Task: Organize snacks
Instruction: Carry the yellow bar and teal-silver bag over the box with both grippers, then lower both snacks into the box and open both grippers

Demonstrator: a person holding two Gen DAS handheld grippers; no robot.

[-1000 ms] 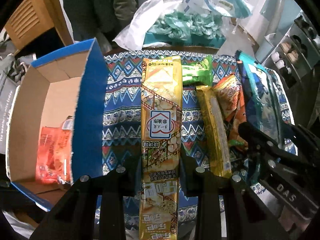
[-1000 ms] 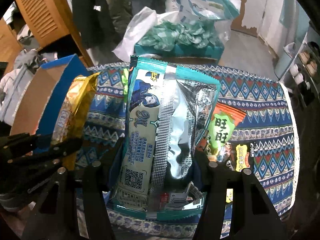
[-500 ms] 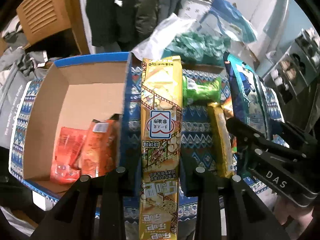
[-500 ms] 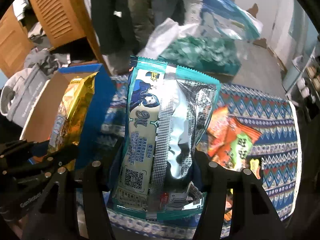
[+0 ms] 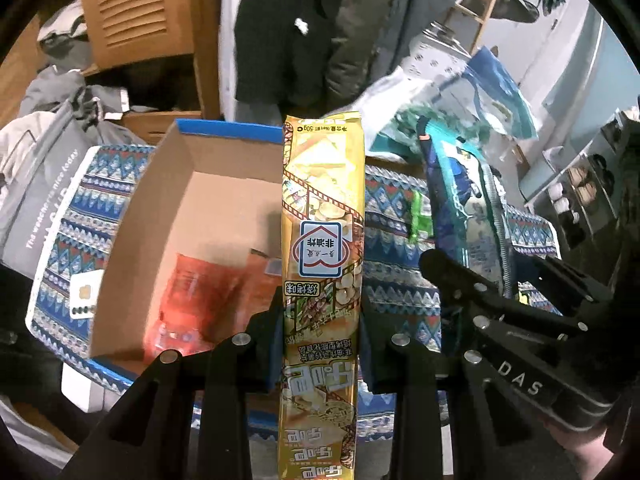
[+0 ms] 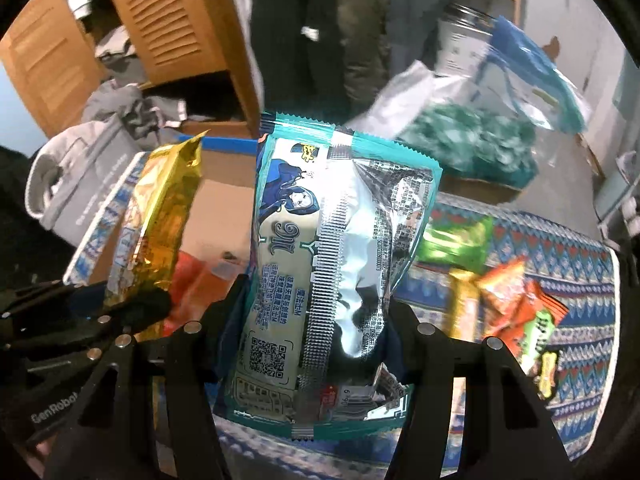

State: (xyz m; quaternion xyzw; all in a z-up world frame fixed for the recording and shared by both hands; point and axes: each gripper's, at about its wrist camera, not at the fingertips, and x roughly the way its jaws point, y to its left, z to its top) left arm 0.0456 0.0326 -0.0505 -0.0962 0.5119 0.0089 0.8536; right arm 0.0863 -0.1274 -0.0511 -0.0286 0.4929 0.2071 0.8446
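My left gripper (image 5: 320,320) is shut on a long yellow snack packet (image 5: 323,248) and holds it above the right wall of an open cardboard box with blue edges (image 5: 160,216). Orange-red packets (image 5: 208,296) lie inside the box. My right gripper (image 6: 316,312) is shut on a teal and silver snack bag (image 6: 340,272), held up just right of the box. In the right wrist view the yellow packet (image 6: 160,224) and the left gripper (image 6: 80,320) show at the left. In the left wrist view the teal bag (image 5: 464,208) shows at the right.
A patterned blue tablecloth (image 6: 560,248) covers the table. On it lie a green packet (image 6: 456,240), a yellow bar (image 6: 464,304) and orange and green packets (image 6: 520,304). Behind the table are a bag of green items (image 6: 468,148), hanging clothes and a wooden louvred door (image 6: 168,24).
Both grippers have moved left and up with their packets. The box interior has come into fuller view below the yellow packet, and the loose snacks have slid to the right.
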